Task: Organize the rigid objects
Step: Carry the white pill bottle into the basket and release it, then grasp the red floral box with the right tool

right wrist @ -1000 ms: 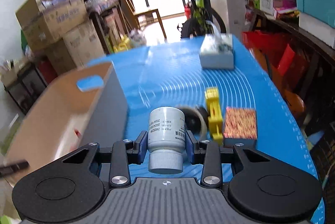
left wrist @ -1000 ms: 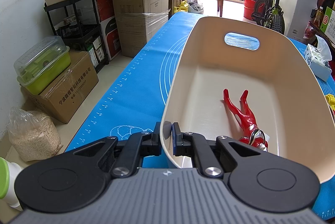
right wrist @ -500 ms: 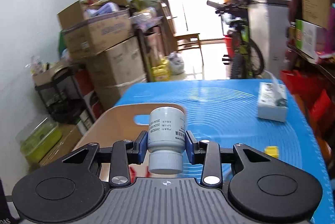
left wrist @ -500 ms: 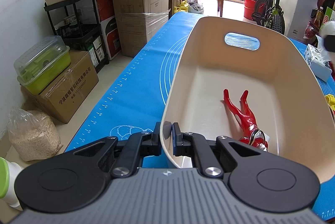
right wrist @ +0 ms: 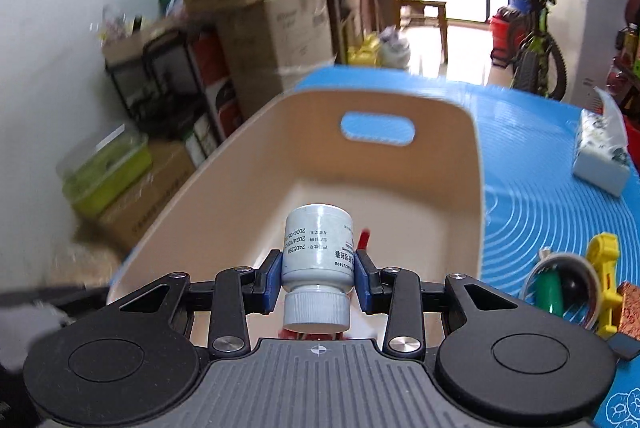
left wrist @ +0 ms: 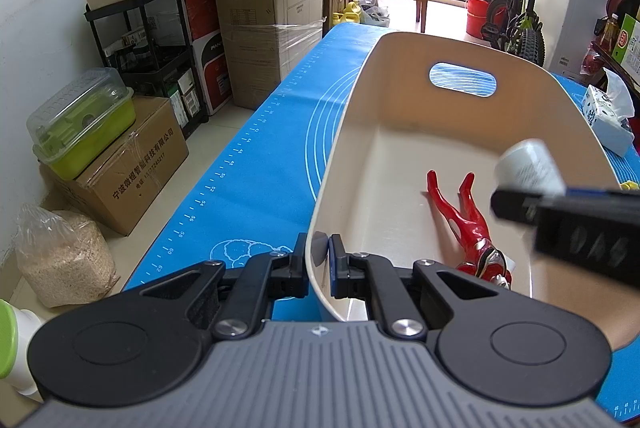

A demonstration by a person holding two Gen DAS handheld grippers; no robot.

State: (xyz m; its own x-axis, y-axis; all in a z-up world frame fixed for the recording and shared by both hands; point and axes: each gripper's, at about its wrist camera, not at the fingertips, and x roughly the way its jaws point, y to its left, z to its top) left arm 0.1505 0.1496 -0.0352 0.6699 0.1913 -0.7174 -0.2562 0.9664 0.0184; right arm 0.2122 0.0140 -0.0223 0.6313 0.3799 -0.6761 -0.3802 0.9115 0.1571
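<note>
A cream bin (left wrist: 344,131) (right wrist: 472,163) with a handle slot stands on the blue mat. My left gripper (left wrist: 319,268) is shut on its near rim. A red toy figure (left wrist: 464,216) lies on the bin floor; only a red sliver of the figure (right wrist: 363,239) shows in the right wrist view. My right gripper (right wrist: 318,278) is shut on a white pill bottle (right wrist: 318,252), cap toward the camera, held above the bin's inside. In the left wrist view that bottle (left wrist: 528,167) and the right gripper (left wrist: 532,195) reach in over the bin from the right.
On the mat right of the bin lie a tissue box (right wrist: 600,155), a yellow toy (right wrist: 606,268), a round cup with a green item (right wrist: 560,284) and a speckled orange block (right wrist: 630,312). Cardboard boxes (left wrist: 272,23), a black rack (left wrist: 148,39) and a bicycle (left wrist: 516,19) crowd the room.
My right gripper carried the white bottle leftward from over the mat to above the bin, entering the left wrist view from the right. The left gripper kept still on the rim.
</note>
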